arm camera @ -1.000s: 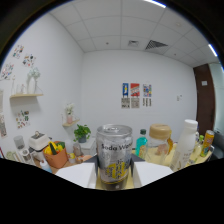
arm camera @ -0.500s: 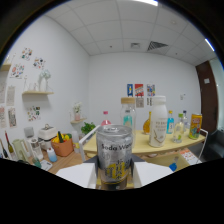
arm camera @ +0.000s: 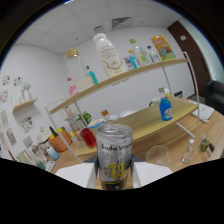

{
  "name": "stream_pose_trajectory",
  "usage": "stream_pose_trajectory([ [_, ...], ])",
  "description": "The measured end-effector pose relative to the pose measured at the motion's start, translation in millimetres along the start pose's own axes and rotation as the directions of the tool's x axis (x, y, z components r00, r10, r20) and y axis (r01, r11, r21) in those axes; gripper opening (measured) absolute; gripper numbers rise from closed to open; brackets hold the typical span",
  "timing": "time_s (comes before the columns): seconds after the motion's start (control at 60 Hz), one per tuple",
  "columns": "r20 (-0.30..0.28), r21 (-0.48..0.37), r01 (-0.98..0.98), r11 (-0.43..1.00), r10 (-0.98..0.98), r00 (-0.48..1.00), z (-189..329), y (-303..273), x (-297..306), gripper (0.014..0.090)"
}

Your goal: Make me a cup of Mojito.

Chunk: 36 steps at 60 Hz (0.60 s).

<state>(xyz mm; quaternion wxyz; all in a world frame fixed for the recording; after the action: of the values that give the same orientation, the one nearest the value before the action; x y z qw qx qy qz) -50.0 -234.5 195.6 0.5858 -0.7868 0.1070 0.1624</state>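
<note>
Gripping a soda can [arm camera: 114, 159] at bottom center, the fingers [arm camera: 115, 176] are pressing both sides; an empty glass [arm camera: 158, 154] is sitting lower right.

White walls and a tiled ceiling [arm camera: 95, 15] with a vent enclose the room. A wooden two-tier shelf rack [arm camera: 125, 80] stands ahead, and a dark door [arm camera: 192, 50] lies beyond it.

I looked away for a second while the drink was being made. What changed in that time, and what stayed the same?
The tongs tilted and swung with the soda water can toward the wooden shelf; an empty glass now shows just beyond the can. Nothing was picked up or released: the can stays clamped between the fingers.
</note>
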Motion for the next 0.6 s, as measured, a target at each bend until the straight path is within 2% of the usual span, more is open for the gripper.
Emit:
stream_pose_trajectory([
  [0.117, 0.013, -0.015, -0.25, 0.968, 0.25, 0.968, 1, 0, 7, 0.0501],
  [0.233, 0.074, -0.043, -0.485, 0.873, 0.487, 0.87, 2, -7, 1, 0.0499],
  [0.4, 0.138, -0.107, -0.817, 0.567, 0.822, 0.552, 7, -20, -2, 0.0499],
  [0.6, 0.177, -0.123, -0.968, 0.221, 0.964, 0.197, 11, -37, 10, 0.0497],
])
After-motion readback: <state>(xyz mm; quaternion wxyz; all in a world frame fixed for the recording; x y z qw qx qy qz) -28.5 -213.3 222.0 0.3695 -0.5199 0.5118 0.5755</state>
